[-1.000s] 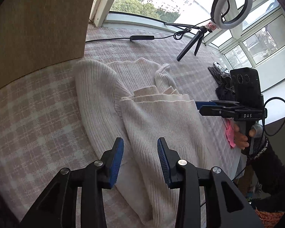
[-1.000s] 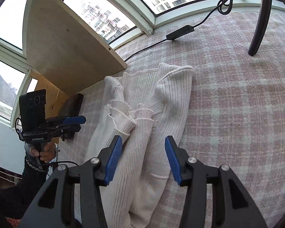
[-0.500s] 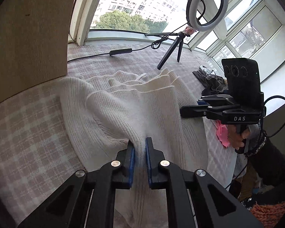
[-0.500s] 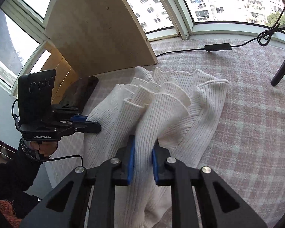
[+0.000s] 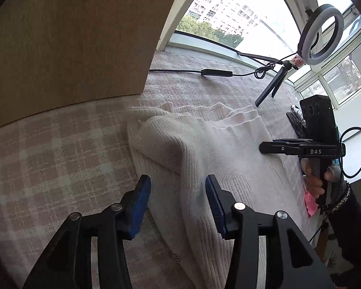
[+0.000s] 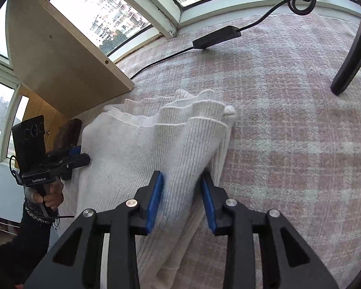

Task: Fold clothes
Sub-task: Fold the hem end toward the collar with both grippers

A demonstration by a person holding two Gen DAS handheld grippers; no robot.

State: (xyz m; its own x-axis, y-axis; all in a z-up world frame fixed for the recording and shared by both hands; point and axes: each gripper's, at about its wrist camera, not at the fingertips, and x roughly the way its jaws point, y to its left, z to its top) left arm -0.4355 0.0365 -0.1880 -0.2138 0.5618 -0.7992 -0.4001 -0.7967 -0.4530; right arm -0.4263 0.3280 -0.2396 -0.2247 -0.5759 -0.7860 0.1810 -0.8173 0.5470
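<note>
Left gripper (image 5: 178, 201) released, blue pads spread wide, a raised fold of the sweater (image 5: 204, 149) sits between them without being pinched. Right gripper (image 6: 181, 198) also released, pads apart on either side of a ridge of the same sweater (image 6: 151, 149), cloth looks just off both pads. Sweater is cream ribbed knit, folded over on itself, lying on the pink plaid cloth (image 5: 55, 159) that covers the surface; wavy hem edges stacked at the far end, toward 12 o'clock in both wrist views. In the left view the right gripper shows at 3 o'clock, held in the person's hand (image 5: 315, 180), beside the sweater's edge. In the right view the left gripper shows at 9 o'clock at the sweater's other edge. Wooden board (image 5: 67, 38) at 10–11 o'clock from the left gripper. Ring light (image 5: 321, 21) on a small tripod at 1–2 o'clock, black cable (image 5: 216, 73) across the cloth at 12.
</note>
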